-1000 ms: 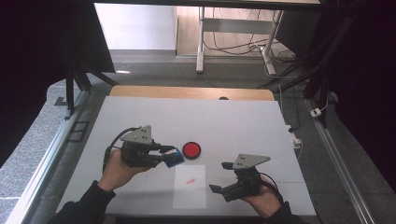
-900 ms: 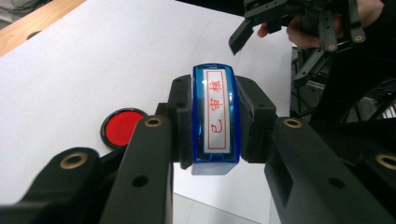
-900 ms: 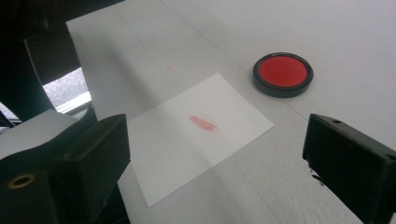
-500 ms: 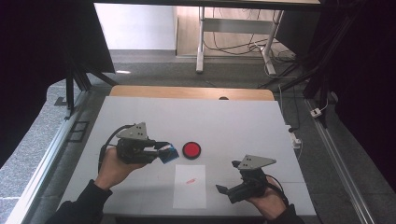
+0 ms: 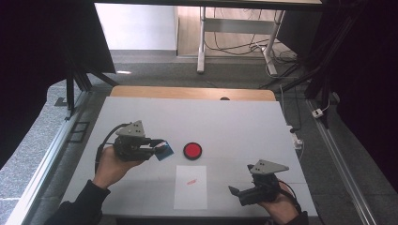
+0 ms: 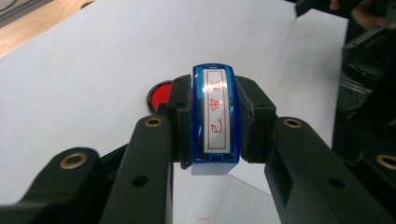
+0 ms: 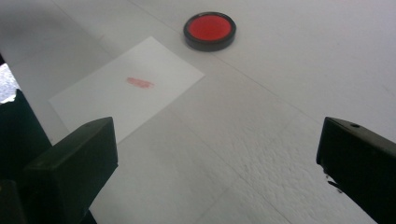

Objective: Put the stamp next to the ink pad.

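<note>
– On the paper [image 5: 189, 193], near its middle, one faint red mark [image 5: 190, 182] already printed. Fair to count the stamping as done?

– Probably, at least for one print. Too small and blurred in the high view to read; a little clearer in the right gripper view, but no sharper as lettering.

– And at the left of the table [image 5: 234, 122]?

– Left gripper [image 5: 157, 149] clamped tight on the blue stamp [image 5: 164, 151], held up and to the left of the paper, just beside the round red ink pad [image 5: 192, 150]. In the left gripper view, squeezed between both jaws, with a label of red characters turned toward the camera and a pale base pointing down.

– Touching the pad?

– Apart from it, as far as can be judged from above. Beside it rather than over it, and clear of the paper too.

– Over at the near right corner?

– Right gripper [image 5: 238, 194] spread wide, holding nothing, low over bare table, apart from both paper and pad. Nothing between the jaws in the right gripper view, just paper and pad farther ahead.

– Left to do, then?

– Most likely either setting the stamp down or inking it again for a second print. Impossible to say which from here. Worth noting: pad uncovered, no lid in sight, paper lying flat and pinned by nothing, so liable to slide under another press
</note>
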Available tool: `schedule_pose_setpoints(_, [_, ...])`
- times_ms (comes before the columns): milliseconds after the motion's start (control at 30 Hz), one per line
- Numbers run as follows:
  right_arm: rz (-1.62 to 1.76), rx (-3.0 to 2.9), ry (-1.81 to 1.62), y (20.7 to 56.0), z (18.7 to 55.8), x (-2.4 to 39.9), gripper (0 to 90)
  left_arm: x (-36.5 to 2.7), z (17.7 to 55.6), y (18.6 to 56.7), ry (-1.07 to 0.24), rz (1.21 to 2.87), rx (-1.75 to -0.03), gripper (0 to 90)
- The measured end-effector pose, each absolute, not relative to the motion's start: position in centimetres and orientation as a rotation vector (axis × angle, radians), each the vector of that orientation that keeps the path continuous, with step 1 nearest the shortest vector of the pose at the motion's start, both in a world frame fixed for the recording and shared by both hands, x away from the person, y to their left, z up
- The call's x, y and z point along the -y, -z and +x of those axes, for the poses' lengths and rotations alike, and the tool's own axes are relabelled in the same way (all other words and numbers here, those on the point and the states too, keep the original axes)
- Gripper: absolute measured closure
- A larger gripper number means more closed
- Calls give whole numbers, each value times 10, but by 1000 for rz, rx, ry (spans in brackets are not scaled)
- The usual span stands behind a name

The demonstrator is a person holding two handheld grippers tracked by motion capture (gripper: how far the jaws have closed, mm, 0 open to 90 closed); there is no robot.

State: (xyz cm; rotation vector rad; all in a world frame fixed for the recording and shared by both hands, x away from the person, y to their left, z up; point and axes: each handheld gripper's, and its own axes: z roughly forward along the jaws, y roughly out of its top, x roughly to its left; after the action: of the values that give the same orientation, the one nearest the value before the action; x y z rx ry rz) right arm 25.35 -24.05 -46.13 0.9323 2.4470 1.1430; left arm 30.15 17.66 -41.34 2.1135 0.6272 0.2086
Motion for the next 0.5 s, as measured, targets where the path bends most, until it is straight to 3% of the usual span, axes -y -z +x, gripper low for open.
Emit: schedule_pose_setpoints(500, [1032, -2409, -1113, 463, 248, 264, 0, -191, 313, 429, -263, 2114, -769, 700])
